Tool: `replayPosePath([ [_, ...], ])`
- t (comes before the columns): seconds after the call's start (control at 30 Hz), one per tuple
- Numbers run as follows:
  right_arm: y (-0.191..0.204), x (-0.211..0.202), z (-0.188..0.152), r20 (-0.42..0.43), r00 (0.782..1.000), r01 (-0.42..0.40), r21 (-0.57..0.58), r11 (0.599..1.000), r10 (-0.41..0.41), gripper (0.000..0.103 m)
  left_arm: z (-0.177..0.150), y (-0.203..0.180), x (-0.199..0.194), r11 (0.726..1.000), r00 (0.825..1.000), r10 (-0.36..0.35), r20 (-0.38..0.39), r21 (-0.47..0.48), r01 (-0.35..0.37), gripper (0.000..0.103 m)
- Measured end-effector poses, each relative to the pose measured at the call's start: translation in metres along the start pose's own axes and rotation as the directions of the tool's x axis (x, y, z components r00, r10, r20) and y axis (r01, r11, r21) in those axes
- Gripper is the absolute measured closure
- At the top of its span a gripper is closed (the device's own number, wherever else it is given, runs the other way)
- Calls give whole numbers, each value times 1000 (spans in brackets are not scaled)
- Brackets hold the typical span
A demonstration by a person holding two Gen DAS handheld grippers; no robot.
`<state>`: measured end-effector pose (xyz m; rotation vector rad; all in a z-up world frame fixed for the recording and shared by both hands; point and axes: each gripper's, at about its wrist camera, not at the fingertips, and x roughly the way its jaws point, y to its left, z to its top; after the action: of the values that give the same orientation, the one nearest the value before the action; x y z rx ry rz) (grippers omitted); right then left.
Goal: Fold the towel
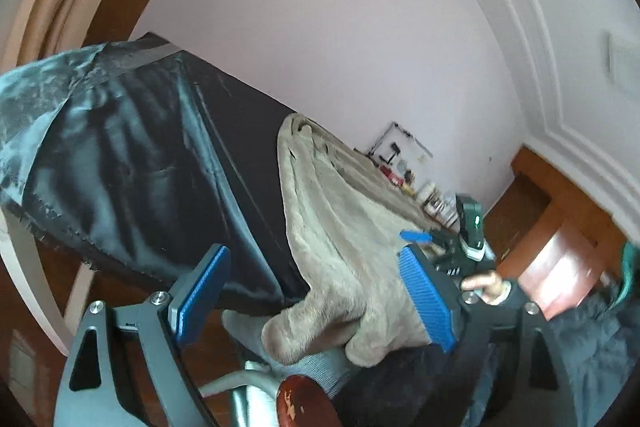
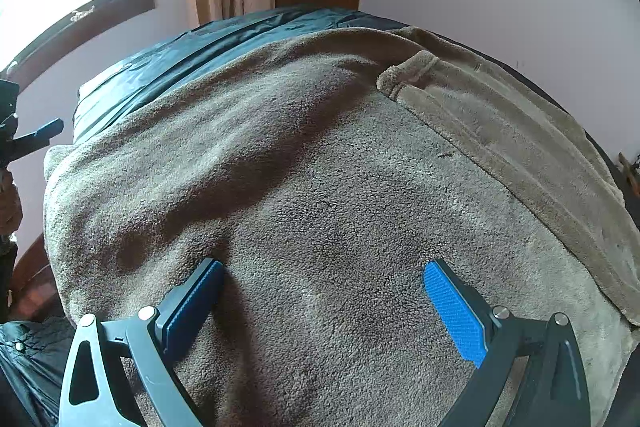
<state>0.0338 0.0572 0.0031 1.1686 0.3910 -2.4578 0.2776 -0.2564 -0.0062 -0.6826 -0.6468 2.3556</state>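
Across the worktop [image 2: 132, 79], w/ its shiny dark blue-black cover, lies the towel [image 2: 320, 187]: big, plush, grey-brown, taking up most of my right wrist view. Its surface is mostly flat w/ soft ripples toward the left. Far right corner is turned back on itself, showing a paler strip w/ a stitched hem. In my left wrist view the same towel [image 1: 344, 239] reads lighter, beige, and its near edge droops off the cover in lumpy folds.

My right claw [image 2: 322, 303] is spread wide, gripping nothing; both blue pads sit low on the pile, and I can't tell if they press in or just hover. My left claw [image 1: 316, 295] is also released, jaws apart, w/ the hanging towel edge between them; the right pad [image 1: 426, 297] looks to touch the fabric, the left is clear of it.

Hard to make out: worktop under the towel is hidden, the frame below it is cut off. My right claw seen from the left cam is a motion-blurred green-and-grey shape w/ fingers [image 1: 482, 283] on it. Small clutter [image 1: 400, 167] by the far wall is too tiny to ID.
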Motion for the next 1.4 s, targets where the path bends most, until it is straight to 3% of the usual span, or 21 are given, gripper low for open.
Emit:
replayPosePath([
  [0.2, 1, 1, 1, -1, 1000, 2, -1, 1000, -2, 1, -9, -11, 36, 1000, 995, -19, -94, 23, 21, 15],
  [0.27, 1, 1, 0, 1, 1000, 4, -2, 1000, -4, 1, -14, -18, 45, 999, 993, -14, -115, 46, 19, 23],
  [0.33, 1, 1, 0, 1, 1000, 3, -1, 1000, -3, 1, -17, -25, 54, 998, 989, 16, -146, 67, -6, 65],
  [0.4, 0, 1, 0, 0, 1000, -3, 3, 1000, 3, 1, -19, -30, 63, 996, 984, 50, -173, 79, -37, 88],
  [0.57, -1, 0, -1, 1, 1000, -5, 6, 1000, 5, 1, -16, -45, 58, 989, 987, 112, -117, 108, -99, 94],
  [0.67, 0, 0, -1, 2, 1000, -3, 4, 1000, 3, 1, 3, -47, 47, 978, 979, 196, -51, 82, -191, 95],
  [0.83, -1, 0, -1, 4, 1000, -1, 3, 1000, 1, 1, 47, -32, 24, 924, 922, 379, 74, 27, -382, 95],
  [1.0, 0, 0, -1, 4, 1000, -2, 4, 1000, 1, 1, 93, -9, -8, 877, 857, 481, 184, -107, -469, 95],
  [1.07, -1, 0, 0, 2, 1000, -5, 6, 1000, 5, 1, 108, 3, -20, 867, 842, 496, 211, -166, -469, 95],
  [1.13, -1, 1, -1, 1, 1000, -7, 7, 1000, 7, 1, 120, 15, -28, 866, 842, 492, 223, -227, -446, 95],
  [1.27, -1, 2, 0, 0, 1000, -10, 9, 1000, 10, 1, 141, 37, -29, 870, 864, 450, 226, -329, -367, 95],
  [1.4, -1, 2, -1, 4, 1000, -9, 8, 1000, 9, 1, 174, 42, -23, 856, 861, 454, 228, -380, -351, 95],
])
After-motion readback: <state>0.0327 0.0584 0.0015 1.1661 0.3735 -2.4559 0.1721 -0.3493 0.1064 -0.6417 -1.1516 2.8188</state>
